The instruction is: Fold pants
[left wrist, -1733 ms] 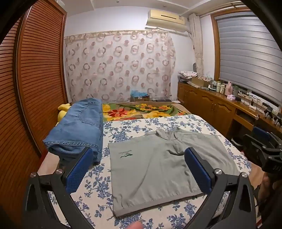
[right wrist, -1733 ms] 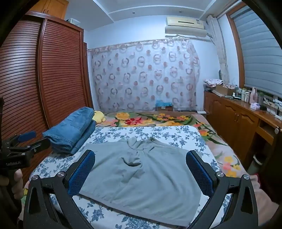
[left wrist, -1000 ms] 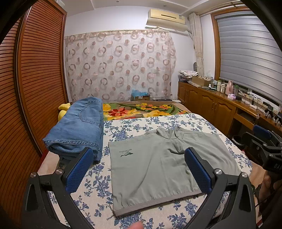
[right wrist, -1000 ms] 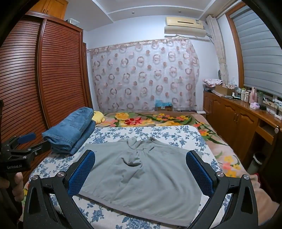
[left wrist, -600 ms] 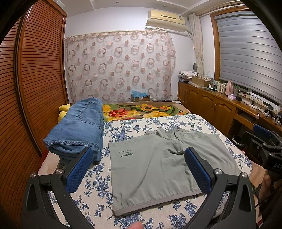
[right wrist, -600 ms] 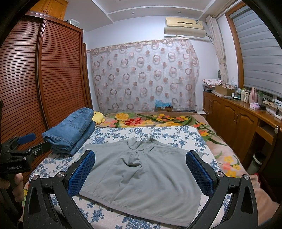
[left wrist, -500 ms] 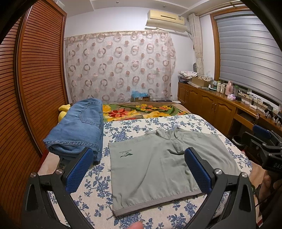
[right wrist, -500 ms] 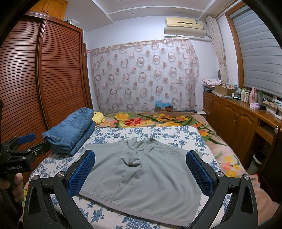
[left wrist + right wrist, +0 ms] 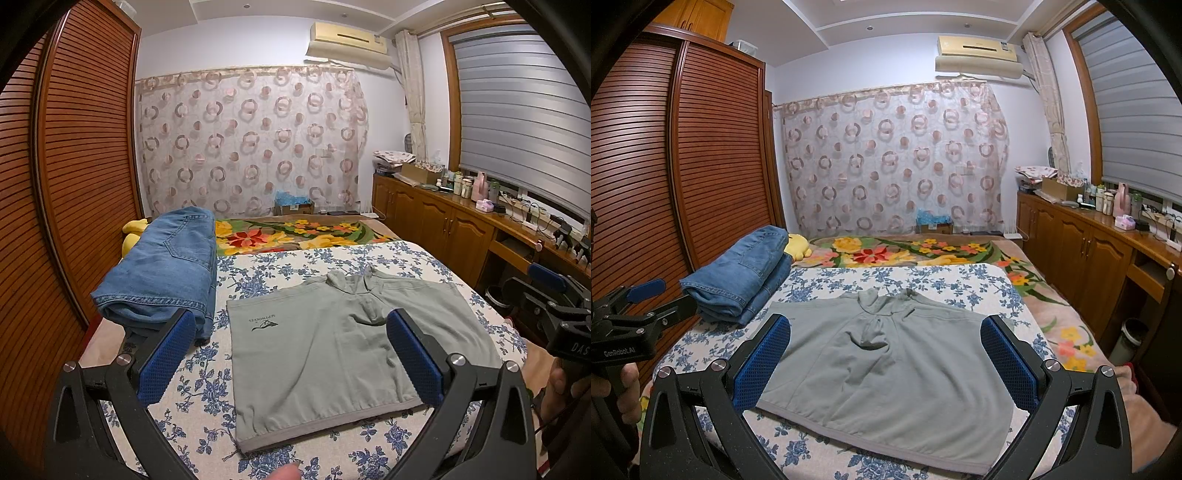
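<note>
Two hand-held grippers above the near edge of a bed, both with blue-padded fingers spread wide and gripping nothing. Left gripper [image 9: 290, 362] and right gripper [image 9: 886, 363] each framing the grey pants [image 9: 332, 354] just ahead, apart from the cloth. Pants spread flat on the blue-flowered bedspread [image 9: 266, 266], waistband edge nearest, small dark logo toward the left; bunched fabric at the far middle, possibly the crotch. Farther left, folded blue jeans [image 9: 166, 269] stacked beside the pants. Beyond, a floral blanket [image 9: 295, 232], then a circle-patterned curtain [image 9: 251, 140]. Wooden cabinets [image 9: 443, 229] to the right.
</note>
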A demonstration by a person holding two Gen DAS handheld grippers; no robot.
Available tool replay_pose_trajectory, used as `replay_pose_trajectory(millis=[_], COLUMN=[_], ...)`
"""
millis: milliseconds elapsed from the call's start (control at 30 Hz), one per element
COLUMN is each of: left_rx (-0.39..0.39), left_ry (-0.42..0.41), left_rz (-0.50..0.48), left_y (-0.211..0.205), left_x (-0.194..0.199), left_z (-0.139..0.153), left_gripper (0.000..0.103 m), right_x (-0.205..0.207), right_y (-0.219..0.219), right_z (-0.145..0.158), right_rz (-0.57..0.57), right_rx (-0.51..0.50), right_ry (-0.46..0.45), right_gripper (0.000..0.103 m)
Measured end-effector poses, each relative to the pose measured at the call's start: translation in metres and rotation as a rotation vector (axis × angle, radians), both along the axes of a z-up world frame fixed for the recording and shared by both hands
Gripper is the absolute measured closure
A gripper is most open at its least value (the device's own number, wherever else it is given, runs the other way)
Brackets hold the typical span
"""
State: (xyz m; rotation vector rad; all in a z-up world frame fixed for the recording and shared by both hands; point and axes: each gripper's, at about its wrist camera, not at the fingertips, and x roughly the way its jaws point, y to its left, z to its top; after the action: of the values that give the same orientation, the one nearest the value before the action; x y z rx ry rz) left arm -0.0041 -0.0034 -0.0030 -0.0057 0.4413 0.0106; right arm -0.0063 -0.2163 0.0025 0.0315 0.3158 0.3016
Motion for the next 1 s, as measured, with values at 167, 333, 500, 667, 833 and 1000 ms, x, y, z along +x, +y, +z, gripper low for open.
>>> replay_pose_trajectory(millis=[167, 333, 500, 667, 833, 1000], left_rx=[0.0, 0.001, 0.0, 0.001, 0.0, 0.001], left_ry=[-0.002, -0.004, -0.005, -0.006, -0.007, -0.008], left_rz=[0.0, 0.001, 0.0, 0.001, 0.001, 0.001], left_y=[0.0006, -0.0001, 0.0, -0.0001, -0.0001, -0.0001], left_x=[0.0003, -0.0009, -0.001, -0.0012, -0.0015, -0.0016], left_z=[0.0001, 0.0014, 0.0016, 0.0016, 0.0018, 0.0017], left_gripper=[0.0, 0.0, 0.0, 0.0, 0.0, 0.0], right_x=[-0.0009, -0.0019, -0.002, -0.002, -0.0024, -0.0026], right_y=[0.0003, 0.0006, 0.0007, 0.0016, 0.0017, 0.0008], right_z=[-0.0005, -0.0006, -0.0006, -0.0004, -0.0002, -0.0003], right_rz=[-0.002, -0.001, -0.003, -0.002, -0.001, -0.001], right_rx=[-0.001, -0.002, -0.001, 0.001, -0.001, 0.001], right_ry=[-0.002, -0.006, -0.006, -0.006, -0.009, -0.011], right_gripper=[0.0, 0.0, 0.0, 0.0, 0.0, 0.0])
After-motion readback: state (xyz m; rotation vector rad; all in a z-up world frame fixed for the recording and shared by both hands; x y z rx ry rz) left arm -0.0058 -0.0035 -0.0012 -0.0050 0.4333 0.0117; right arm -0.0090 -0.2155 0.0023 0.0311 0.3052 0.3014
